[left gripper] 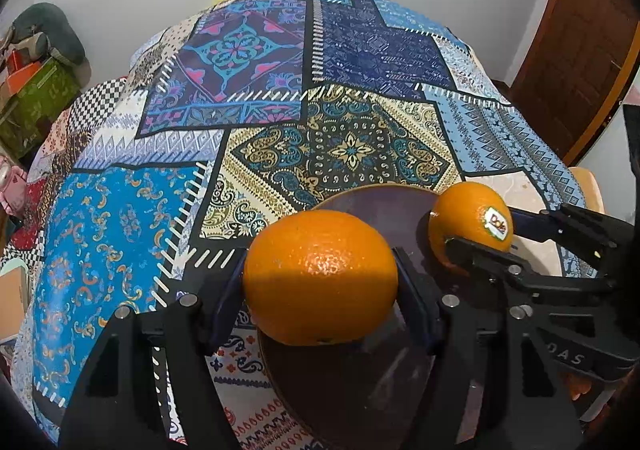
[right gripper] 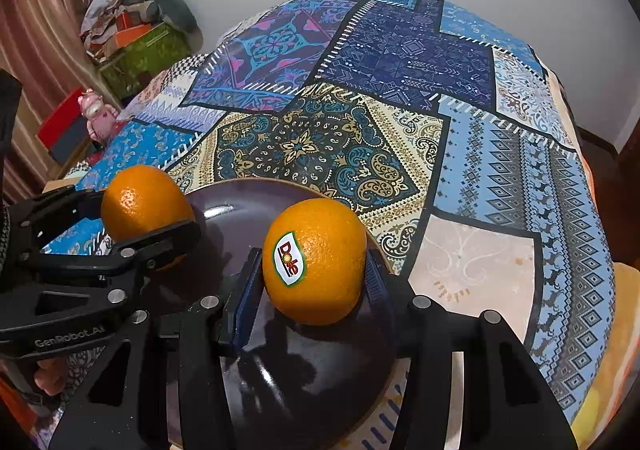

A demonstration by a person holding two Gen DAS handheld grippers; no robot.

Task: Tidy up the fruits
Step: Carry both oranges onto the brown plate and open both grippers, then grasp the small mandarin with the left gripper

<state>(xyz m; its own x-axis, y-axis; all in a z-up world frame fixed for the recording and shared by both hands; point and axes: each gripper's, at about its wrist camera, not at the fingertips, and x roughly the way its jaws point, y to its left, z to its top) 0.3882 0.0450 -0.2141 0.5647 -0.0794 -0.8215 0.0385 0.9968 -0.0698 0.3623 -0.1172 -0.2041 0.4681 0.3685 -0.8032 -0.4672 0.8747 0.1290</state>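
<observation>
I'm gripping a plain orange point(left gripper: 320, 276) in my left gripper point(left gripper: 320, 282) and the stickered orange point(right gripper: 314, 260) in my right gripper point(right gripper: 314, 278), both hovering over the dark plate point(right gripper: 240, 206) near the table's front edge; only the right view is showing the pink figurine point(right gripper: 96, 116).

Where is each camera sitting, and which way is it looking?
Left wrist: sits on the left gripper, looking forward and down along its fingers at the plain orange they clamp over the dark plate; the right gripper shows at right.
Right wrist: sits on the right gripper, looking forward and down at the stickered orange it clamps; the left gripper and a fingertip show at left.
Shared: both oranges, the plate, the patchwork tablecloth.
</observation>
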